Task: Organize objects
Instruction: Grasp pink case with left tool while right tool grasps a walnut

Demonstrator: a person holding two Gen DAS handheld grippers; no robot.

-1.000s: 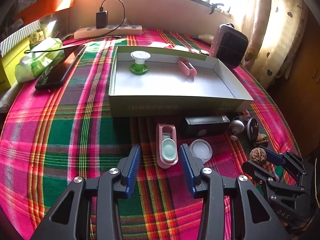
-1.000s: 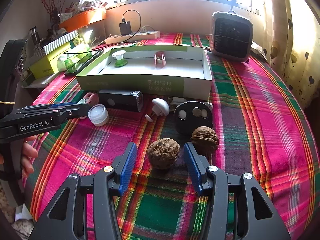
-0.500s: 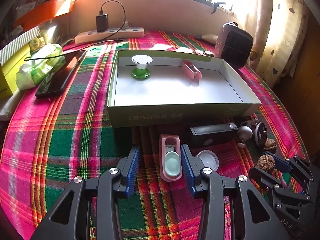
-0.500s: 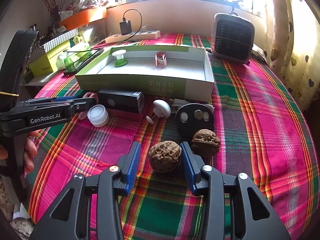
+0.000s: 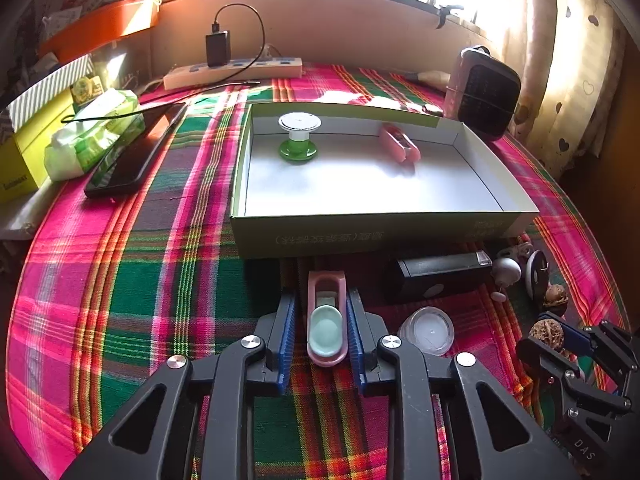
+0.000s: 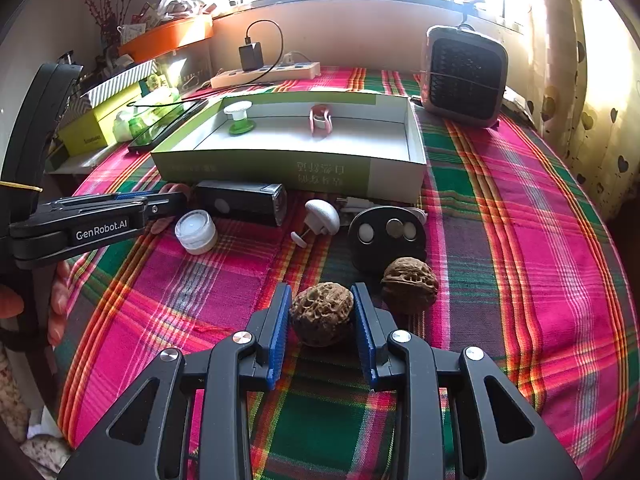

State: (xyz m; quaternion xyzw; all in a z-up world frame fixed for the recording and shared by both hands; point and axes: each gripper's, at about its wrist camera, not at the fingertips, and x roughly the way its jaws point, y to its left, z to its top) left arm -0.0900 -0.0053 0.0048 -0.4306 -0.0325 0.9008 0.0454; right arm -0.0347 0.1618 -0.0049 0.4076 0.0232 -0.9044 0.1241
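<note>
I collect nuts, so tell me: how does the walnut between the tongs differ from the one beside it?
The pitted walnut is paler and deeply pitted; the ridged walnut is darker with smoother folds. The pitted walnut sits between the right tongs, whose jaws are closing on it; the ridged walnut lies free. Both are similar in size and rest on the plaid cloth.

Pink-green plaid cloth (image 5: 120, 280), pink clip (image 5: 326, 320), brown walnut (image 6: 322, 312)

A plaid-clothed table (image 6: 520, 240) carries a cardboard box (image 6: 280, 168), two walnuts (image 6: 408, 284), a phone (image 5: 132, 160) and a power strip (image 5: 232, 72).
</note>
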